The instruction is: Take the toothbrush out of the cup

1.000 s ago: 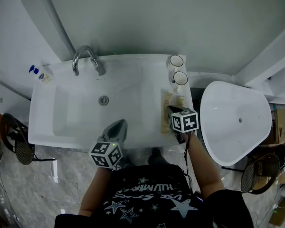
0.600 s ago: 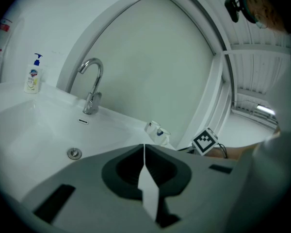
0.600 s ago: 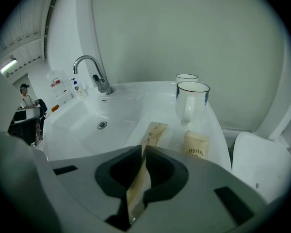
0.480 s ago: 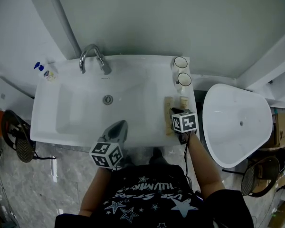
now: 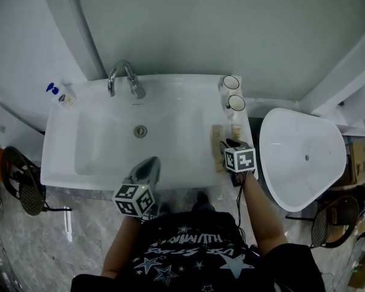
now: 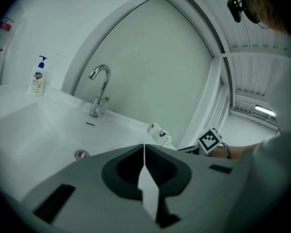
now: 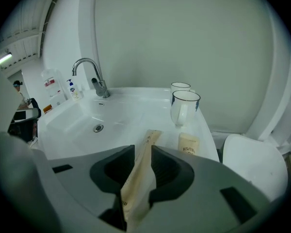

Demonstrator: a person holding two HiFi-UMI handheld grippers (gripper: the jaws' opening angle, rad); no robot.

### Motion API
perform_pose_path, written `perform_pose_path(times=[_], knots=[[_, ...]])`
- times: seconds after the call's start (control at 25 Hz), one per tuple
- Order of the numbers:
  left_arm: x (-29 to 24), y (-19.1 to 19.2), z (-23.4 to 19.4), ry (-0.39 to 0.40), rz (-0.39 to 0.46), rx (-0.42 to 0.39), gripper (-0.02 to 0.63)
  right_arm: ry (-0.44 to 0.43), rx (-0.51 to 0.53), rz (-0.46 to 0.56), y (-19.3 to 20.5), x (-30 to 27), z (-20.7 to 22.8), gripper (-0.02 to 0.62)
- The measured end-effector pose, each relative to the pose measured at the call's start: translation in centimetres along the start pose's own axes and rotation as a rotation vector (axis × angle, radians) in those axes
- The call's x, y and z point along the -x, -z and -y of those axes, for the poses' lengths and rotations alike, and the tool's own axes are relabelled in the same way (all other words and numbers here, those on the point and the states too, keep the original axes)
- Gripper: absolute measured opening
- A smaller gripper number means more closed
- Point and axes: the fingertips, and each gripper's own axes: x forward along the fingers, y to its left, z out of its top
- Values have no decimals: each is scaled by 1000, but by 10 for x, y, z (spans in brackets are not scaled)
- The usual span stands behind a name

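Since a second ago the jaws of my right gripper [image 7: 143, 150] have been opening. It points steeply down over the right ledge of the white glossy ceramic sink [image 7: 72, 118]. The flat tan paper-wrapped toothbrush [image 7: 151, 138] stands between the parted jaws, out of the two white mugs [image 7: 184, 108] behind it. My left gripper [image 6: 144, 149] is held nearly level at the basin's front, its jaws pressed together and empty.

You have soft, even, cool light and only faint shadows. The left gripper view and right gripper view bulge strongly and go black at the corners. The white sink [image 7: 82, 115] carries mild glare.
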Motion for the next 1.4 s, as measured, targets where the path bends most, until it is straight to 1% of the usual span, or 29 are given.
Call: perform_pose_path(times=[0.12,0.28,0.56,0.72,0.88,1.12,1.4], knots=[[6,5,-10,11,-17,11,21,14,7,35,-7,9,-9,112],[17,10,-21,39,-41,13,21,65,26,62,-2,20,-15,110],[26,18,-43,89,-90,-17,21,105,-24,154,2,44,-35,109],[31,17,-53,82,-79,-3,21,113,-33,171,13,51,-46,95],[36,17,-55,67,-69,-8,21,115,-38,193,12,52,-48,87],[46,25,-36,55,-71,-31,21,111,-61,247,21,69,-53,55],[73,43,16,68,-79,-61,21,65,-97,301,43,111,-60,34]])
